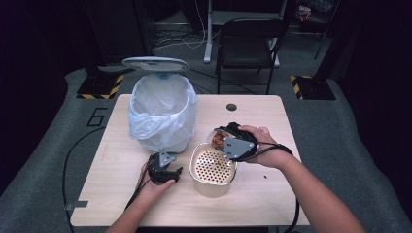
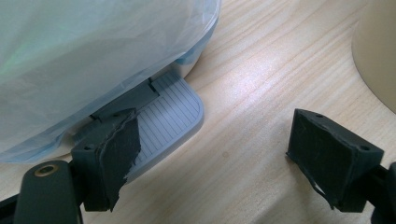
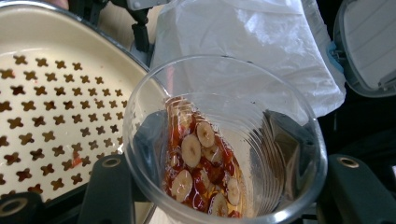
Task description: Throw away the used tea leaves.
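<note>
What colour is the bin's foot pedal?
Grey, with fine ridges across the foot pedal; clearest in the left gripper view.

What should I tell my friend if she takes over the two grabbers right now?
Left gripper: open, holding nothing, one jaw on the grey ribbed pedal of the white-bagged bin, whose lid is up.
Right gripper: shut on the clear plastic cup of red-and-white sliced pieces, beside the cream perforated basket.
Done: cup picked up.
Left: probably emptying the cup; the pieces remain inside.
</note>
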A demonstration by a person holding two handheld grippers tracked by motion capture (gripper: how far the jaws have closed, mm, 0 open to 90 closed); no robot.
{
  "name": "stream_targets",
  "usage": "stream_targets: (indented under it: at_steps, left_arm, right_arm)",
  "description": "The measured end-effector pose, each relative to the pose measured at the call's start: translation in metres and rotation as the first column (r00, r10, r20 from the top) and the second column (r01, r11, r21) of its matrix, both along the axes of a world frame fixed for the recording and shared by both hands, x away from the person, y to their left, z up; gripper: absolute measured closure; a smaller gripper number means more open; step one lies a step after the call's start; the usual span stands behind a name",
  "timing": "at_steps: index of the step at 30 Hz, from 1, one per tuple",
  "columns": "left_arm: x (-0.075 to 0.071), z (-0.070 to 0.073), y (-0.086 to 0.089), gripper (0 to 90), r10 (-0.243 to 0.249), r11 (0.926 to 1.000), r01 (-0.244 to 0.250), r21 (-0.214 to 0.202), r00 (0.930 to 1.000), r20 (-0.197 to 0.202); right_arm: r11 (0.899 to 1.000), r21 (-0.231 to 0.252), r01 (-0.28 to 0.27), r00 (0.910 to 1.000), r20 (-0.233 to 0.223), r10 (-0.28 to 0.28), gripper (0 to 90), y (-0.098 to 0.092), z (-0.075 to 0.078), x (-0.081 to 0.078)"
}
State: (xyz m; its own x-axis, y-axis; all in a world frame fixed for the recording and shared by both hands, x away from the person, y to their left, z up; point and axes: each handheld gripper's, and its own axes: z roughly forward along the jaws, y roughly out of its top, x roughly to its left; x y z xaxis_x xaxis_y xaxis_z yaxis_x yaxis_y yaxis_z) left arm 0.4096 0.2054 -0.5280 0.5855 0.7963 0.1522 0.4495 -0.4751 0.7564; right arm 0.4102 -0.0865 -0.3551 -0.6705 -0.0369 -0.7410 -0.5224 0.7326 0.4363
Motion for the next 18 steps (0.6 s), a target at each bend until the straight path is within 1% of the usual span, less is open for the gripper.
stream_targets:
  at_steps: [1, 5, 7, 9, 10, 11, 13, 14, 15, 16, 17, 18]
  left_arm:
    - [0.0, 0.0, 0.0, 16.6, 0.0, 1.0, 0.0, 0.0, 1.0, -0.001]
    - [0.0, 0.0, 0.0, 16.6, 0.0, 1.0, 0.0, 0.0, 1.0, -0.001]
    - [0.0, 0.0, 0.0, 16.6, 0.0, 1.0, 0.0, 0.0, 1.0, 0.0]
    - [0.0, 0.0, 0.0, 16.6, 0.0, 1.0, 0.0, -0.001, 1.0, 0.0]
    - [0.0, 0.0, 0.0, 16.6, 0.0, 1.0, 0.0, 0.0, 1.0, 0.0]
    - [0.0, 0.0, 0.0, 16.6, 0.0, 1.0, 0.0, -0.001, 1.0, 0.0]
    - [0.0, 0.0, 0.0, 16.6, 0.006, 1.0, -0.006, -0.008, 1.0, -0.002]
    - [0.0, 0.0, 0.001, 16.6, -0.004, 0.9999, 0.004, 0.011, 1.0, 0.004]
    - [0.0, 0.0, 0.001, 16.6, -0.004, 0.9999, 0.004, 0.01, 1.0, 0.004]
    - [0.0, 0.0, 0.0, 16.6, -0.004, 1.0, 0.004, 0.007, 1.0, 0.002]
    - [0.0, 0.001, 0.001, 16.6, -0.005, 0.9999, 0.005, 0.015, 1.0, 0.008]
    - [0.0, 0.001, 0.001, 16.6, -0.005, 0.9999, 0.005, 0.016, 1.0, 0.008]
  right_arm:
    - [1.0, -0.005, 0.002, 0.9999, 0.013, -0.002, 42.6, 0.001, -0.001, -0.002]
    - [0.998, -0.057, -0.009, 0.9965, 0.082, 0.014, 43.0, 0.005, -0.003, -0.007]
    - [0.994, -0.106, -0.015, 0.9907, 0.133, 0.029, 43.1, 0.007, -0.005, -0.009]
    - [0.988, -0.152, -0.015, 0.9817, 0.186, 0.043, 43.2, 0.009, -0.007, -0.013]
    - [0.983, -0.181, -0.013, 0.9748, 0.217, 0.053, 43.4, 0.011, -0.009, -0.015]
    - [0.982, -0.19, -0.01, 0.9677, 0.246, 0.057, 43.5, 0.012, -0.01, -0.017]
    - [0.978, -0.21, -0.016, 0.9591, 0.273, 0.075, 43.6, 0.014, -0.011, -0.02]
    - [0.975, -0.222, -0.015, 0.9528, 0.293, 0.081, 43.7, 0.014, -0.012, -0.022]
    - [0.974, -0.227, -0.014, 0.9464, 0.311, 0.086, 43.8, 0.015, -0.012, -0.024]
    - [0.97, -0.242, -0.014, 0.9431, 0.319, 0.093, 43.9, 0.015, -0.012, -0.025]
    - [0.967, -0.256, -0.009, 0.9307, 0.351, 0.102, 44.0, 0.016, -0.013, -0.026]
    - [0.964, -0.264, -0.006, 0.9224, 0.371, 0.107, 44.1, 0.017, -0.014, -0.028]
